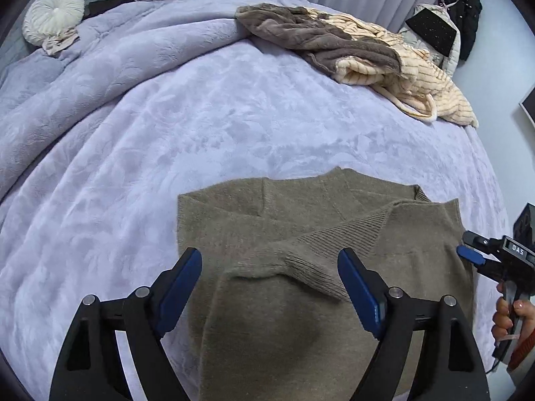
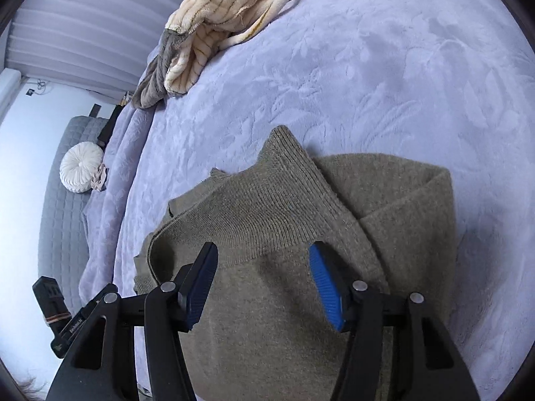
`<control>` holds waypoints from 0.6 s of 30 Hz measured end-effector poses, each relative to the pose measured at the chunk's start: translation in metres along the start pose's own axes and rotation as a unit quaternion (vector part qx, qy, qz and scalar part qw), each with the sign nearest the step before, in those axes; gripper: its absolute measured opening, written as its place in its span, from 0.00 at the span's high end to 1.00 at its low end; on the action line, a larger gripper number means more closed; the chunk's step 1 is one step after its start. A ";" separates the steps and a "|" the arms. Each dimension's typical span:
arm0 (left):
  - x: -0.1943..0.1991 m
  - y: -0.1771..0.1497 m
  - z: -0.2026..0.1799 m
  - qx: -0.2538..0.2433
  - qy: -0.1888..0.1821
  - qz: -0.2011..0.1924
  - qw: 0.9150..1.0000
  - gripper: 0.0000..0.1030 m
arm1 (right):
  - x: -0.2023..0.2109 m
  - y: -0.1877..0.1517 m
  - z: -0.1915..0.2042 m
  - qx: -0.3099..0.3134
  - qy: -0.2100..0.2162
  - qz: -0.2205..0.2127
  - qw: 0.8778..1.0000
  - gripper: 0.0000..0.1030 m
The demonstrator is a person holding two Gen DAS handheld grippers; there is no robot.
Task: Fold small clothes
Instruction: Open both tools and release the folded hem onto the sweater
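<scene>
Olive-brown knit sweater lying partly folded on lavender bedspread, near bed's front edge, w/ both grippers above it. Ribbed band doubled over top of body; ribbed cuff lying diag. across middle, approx. between left pads.

Left gripper: jaws spread wide, nothing pinched, fabric beneath but pads clear of it. Right gripper: jaws also apart, no cloth between pads, hanging over folded-over panel (in left view, seen at far right edge of sweater, w/ person's hand on handle).

Step in hand, by judgement: a fold laid down and let go, both tools now free above garment. Sleeves/sides look brought in; garment still long toward viewer, so prob. mid-task, not finished. Far edge uneven, w/ pointed corner sticking out past fold (could want tidying).

Next move likely calls for: re-grip on near or far edge, one gripper per corner, then fold end-over-end to halve length. Needs pads to take all layers at each corner, else top layer alone lifts and earlier fold slides open. Knit thick + soft, prob. fairly forgiving, but plush bedspread underneath easy to snag w/ lower pad, so shallow approach advisable.

Elsewhere: cream-and-grey fleece pile at far side of bed, well apart from sweater; round white cushion at head end. Neither in way.
</scene>
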State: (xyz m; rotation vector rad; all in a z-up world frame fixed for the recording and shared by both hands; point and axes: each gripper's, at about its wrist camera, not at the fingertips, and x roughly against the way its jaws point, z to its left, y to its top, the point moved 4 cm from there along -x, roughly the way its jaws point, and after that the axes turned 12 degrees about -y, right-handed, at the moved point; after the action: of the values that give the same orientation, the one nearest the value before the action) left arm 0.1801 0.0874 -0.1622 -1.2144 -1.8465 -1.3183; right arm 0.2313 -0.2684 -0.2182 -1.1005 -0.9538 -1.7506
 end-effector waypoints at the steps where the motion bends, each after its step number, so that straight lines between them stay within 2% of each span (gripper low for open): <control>1: -0.001 0.000 0.003 0.000 0.004 0.004 1.000 0.18 | 0.002 -0.001 0.000 0.000 -0.002 -0.004 1.000 0.41; 6: -0.004 -0.009 0.015 0.005 0.003 0.032 0.999 0.19 | 0.020 -0.004 0.006 0.017 -0.014 -0.019 1.000 0.41; 9: -0.007 -0.029 0.005 0.005 -0.064 0.079 0.995 0.19 | 0.031 -0.006 0.009 0.025 -0.007 -0.024 0.999 0.41; 12: -0.026 -0.045 -0.014 -0.005 -0.122 0.130 0.984 0.19 | 0.031 -0.012 0.011 0.032 -0.001 -0.019 0.999 0.42; 14: -0.044 -0.046 -0.030 -0.018 -0.138 0.141 0.980 0.19 | 0.024 -0.013 0.013 0.039 -0.007 -0.016 0.999 0.58; 15: -0.052 -0.044 -0.035 -0.023 -0.141 0.139 0.980 0.19 | 0.019 -0.012 0.013 0.038 -0.010 -0.014 0.999 0.60; 17: -0.067 -0.032 -0.041 -0.026 -0.133 0.125 0.983 0.19 | 0.008 -0.009 0.014 0.029 -0.009 -0.007 1.000 0.71; 18: -0.073 -0.024 -0.039 -0.023 -0.121 0.111 0.986 0.19 | 0.002 -0.007 0.013 0.024 -0.015 -0.002 1.000 0.73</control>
State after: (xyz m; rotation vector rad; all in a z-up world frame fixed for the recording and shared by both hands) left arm 0.1880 0.0227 -0.2191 -1.6153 -1.7852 -1.1367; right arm 0.2277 -0.2549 -0.2133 -1.0975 -1.0107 -1.7103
